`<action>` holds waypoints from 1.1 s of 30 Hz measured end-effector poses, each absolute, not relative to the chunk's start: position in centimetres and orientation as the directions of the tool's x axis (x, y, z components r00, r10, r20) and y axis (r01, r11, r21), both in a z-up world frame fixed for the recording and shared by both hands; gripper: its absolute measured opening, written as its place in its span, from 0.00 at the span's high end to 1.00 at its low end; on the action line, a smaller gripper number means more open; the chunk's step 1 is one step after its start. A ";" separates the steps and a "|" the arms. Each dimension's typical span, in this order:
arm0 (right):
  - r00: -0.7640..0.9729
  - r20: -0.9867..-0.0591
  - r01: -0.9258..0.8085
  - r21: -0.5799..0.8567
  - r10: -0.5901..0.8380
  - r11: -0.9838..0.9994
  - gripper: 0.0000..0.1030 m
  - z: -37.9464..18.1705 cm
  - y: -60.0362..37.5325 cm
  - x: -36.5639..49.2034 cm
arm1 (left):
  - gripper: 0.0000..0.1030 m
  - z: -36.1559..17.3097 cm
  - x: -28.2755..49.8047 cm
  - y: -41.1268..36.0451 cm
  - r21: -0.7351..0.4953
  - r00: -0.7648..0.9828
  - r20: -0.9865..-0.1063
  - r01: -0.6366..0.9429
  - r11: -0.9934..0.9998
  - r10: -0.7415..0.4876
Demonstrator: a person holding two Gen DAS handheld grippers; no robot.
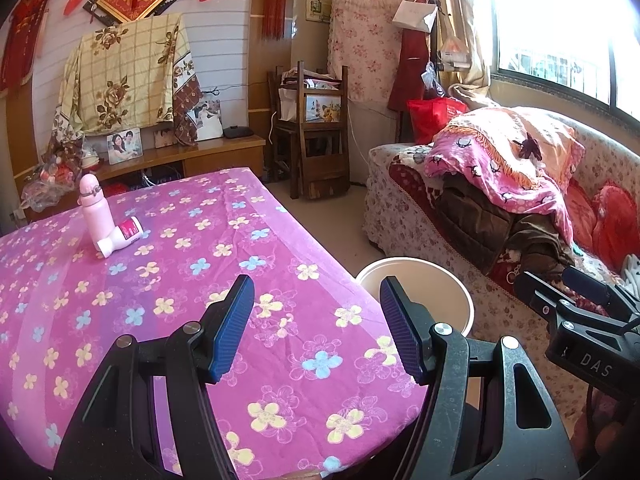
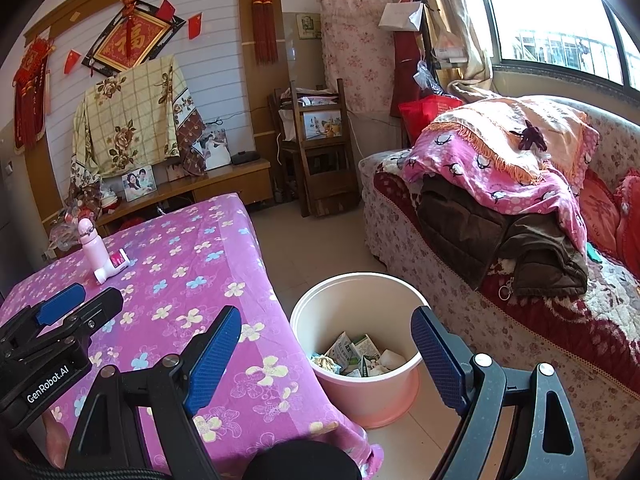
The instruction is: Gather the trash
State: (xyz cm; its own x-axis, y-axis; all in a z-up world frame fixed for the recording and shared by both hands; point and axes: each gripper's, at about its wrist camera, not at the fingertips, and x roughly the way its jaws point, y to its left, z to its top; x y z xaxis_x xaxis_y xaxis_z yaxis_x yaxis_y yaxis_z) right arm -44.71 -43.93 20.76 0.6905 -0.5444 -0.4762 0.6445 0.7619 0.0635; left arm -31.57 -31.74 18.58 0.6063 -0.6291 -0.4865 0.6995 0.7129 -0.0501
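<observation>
Behind hangs a red "福" plaque [image 2: 132,42]; gripper housings read "GenRobot.AI", "DAS".

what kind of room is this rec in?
Most likely a home living room: a floral-covered sofa piled with blankets under the window, a table under a pink flowered cloth, and framed family photos on a low wooden cabinet. A pink plastic bin holding trash stands on the floor.
</observation>
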 end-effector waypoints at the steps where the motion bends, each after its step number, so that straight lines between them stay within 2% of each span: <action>1: 0.690 -0.477 0.645 0.064 -0.545 0.761 0.18 20.7 -43.9 -44.7 | 0.38 18.6 -31.6 -31.7 -0.049 0.606 -0.487 0.700 0.712 -0.629; 33: 0.675 -0.507 0.652 0.070 -0.536 0.755 0.17 19.4 -44.7 -44.7 | 0.38 17.8 -31.4 -32.2 -0.045 0.582 -0.511 0.716 0.696 -0.632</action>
